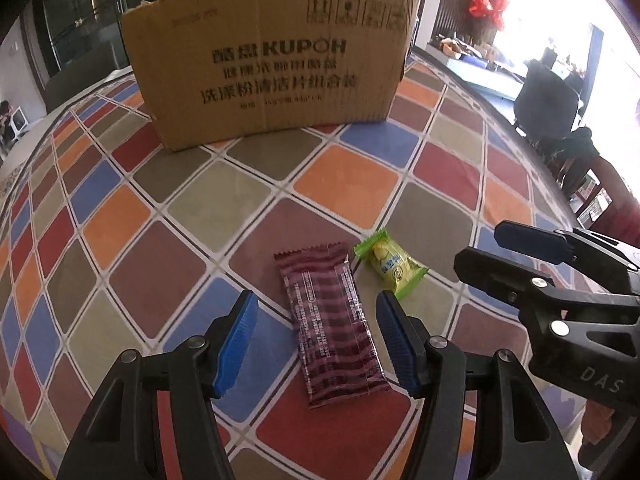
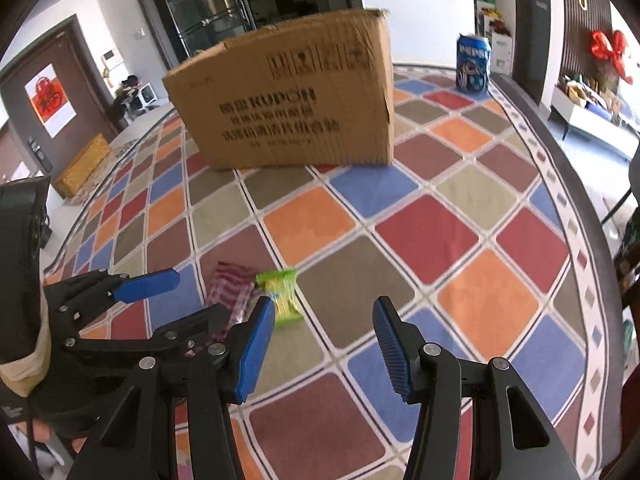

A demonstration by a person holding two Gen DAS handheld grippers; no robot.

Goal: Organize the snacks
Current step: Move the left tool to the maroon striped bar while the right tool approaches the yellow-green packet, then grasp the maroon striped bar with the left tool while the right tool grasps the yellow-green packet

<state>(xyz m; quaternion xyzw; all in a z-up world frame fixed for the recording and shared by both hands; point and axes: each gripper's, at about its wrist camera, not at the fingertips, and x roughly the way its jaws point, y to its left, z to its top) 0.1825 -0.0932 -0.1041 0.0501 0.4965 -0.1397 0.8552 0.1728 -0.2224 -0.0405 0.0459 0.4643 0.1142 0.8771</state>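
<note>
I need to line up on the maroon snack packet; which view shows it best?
Left wrist view: the maroon snack packet lies whole and sharp between the open left tongs. The right wrist view shows it blurred and partly hidden.

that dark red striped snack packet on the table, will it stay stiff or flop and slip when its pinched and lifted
The dark red striped packet lies flat and shows crinkles and glare, so it is probably thin glossy film: likely light and a bit slippery. Its long shape may sag at the ends if pinched mid-length. The ribbed blue pads of the left hand-held gripper straddling it should help grip. It looks unlikely to roll.
</note>
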